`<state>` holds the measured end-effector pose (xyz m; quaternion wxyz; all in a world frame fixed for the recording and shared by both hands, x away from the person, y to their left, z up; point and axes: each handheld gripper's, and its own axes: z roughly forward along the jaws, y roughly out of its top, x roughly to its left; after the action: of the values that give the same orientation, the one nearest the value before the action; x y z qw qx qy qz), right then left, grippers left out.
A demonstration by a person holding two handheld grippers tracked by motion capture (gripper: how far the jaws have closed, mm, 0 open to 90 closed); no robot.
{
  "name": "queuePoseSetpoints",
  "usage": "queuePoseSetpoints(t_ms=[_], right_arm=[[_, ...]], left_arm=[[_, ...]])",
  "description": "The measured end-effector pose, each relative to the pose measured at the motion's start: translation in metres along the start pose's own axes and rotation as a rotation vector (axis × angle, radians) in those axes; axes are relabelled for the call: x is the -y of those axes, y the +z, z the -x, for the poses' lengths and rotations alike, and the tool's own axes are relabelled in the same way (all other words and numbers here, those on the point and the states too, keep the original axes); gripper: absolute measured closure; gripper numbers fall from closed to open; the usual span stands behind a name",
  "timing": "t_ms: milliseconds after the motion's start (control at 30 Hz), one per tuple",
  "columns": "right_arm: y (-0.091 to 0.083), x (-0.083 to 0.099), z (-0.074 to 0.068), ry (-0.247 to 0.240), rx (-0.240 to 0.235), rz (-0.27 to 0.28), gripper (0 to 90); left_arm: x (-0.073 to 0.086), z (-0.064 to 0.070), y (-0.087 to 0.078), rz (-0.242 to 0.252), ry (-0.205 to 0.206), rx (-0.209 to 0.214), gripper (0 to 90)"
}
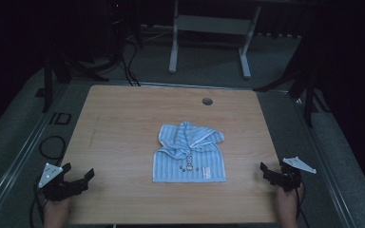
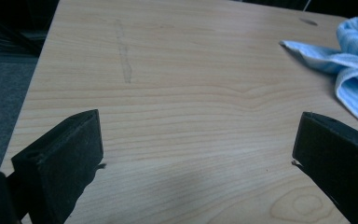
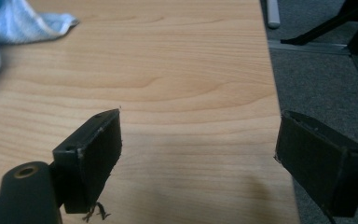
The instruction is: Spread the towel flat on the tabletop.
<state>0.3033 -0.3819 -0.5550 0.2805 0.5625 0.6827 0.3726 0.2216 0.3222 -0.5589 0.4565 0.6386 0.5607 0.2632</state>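
**Towel mid-bench, both jaws spread**

While the room beyond the bench (image 1: 123, 109) lies too dark to read, the bench top shows plainly. At its middle lies a blue striped towel (image 1: 190, 164), its 12 o'clock half bunched and folded over, hiding what is under the fold; small dark marks and a label on its near half are too small to make out. The left hand-held gripper (image 1: 83, 178) sits at 8 o'clock, jaws spread and holding nothing, well apart from the towel. The right hand-held gripper (image 1: 267, 172) sits at 4 o'clock, jaws likewise spread and bare. In both gripper views the towel is cut off by the frame edge (image 2: 354, 70) (image 3: 9, 23).
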Motion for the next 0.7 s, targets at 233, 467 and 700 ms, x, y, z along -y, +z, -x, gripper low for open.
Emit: queuePoseSetpoints(t_ms=[233, 467, 700], right_arm=[[0.002, -0.001, -0.002, -0.023, -0.008, -0.012, 14.4], [0.001, -0.001, 0.003, 0.017, -0.074, -0.034, 14.4], [0.002, -0.018, -0.005, -0.013, -0.152, -0.132, 12.8]], left_arm=[[-0.002, 0.002, 0.004, -0.087, 0.035, 0.031, 1.5], [-0.005, -0.006, 0.005, -0.171, -0.010, 0.095, 1.5], [-0.017, 0.001, 0.008, -0.272, 0.026, 0.144, 4.3]])
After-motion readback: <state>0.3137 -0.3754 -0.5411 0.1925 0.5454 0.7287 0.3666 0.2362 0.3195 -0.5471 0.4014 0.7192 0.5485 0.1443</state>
